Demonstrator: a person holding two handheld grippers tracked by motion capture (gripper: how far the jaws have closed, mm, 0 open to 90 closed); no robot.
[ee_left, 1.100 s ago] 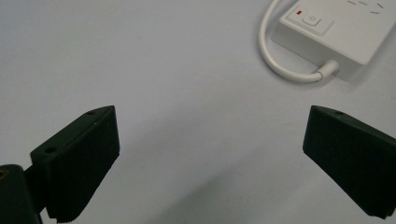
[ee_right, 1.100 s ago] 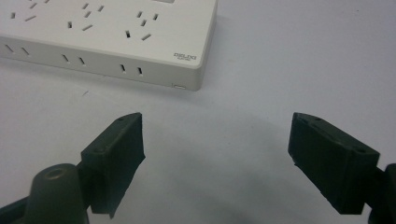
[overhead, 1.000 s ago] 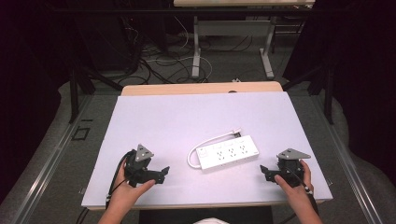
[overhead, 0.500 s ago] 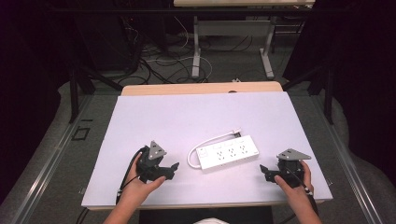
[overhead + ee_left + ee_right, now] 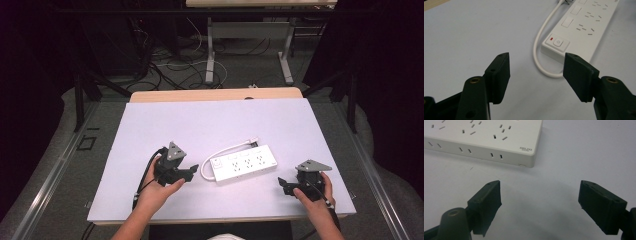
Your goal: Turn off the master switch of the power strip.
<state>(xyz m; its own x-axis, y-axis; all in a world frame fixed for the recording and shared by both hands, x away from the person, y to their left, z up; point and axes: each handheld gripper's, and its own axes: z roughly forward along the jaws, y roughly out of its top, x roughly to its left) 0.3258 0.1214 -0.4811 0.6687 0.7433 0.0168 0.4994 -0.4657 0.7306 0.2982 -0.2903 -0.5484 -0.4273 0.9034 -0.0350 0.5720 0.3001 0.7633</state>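
L gripper [image 5: 191, 173] has slid toward the power strip [image 5: 243, 163], jaws narrowing but empty (lining up its switch end); R gripper [image 5: 283, 184] waits wide.

The left gripper [image 5: 192, 173] sits in the left hand [image 5: 152, 192], low over the table, jaws pointing right. Its jaws have just been closing and stand partly apart with nothing between them. The right gripper [image 5: 283, 184] sits in the right hand [image 5: 315, 197], jaws pointing left, spread wide and empty. Both forearms enter from the bottom edge.
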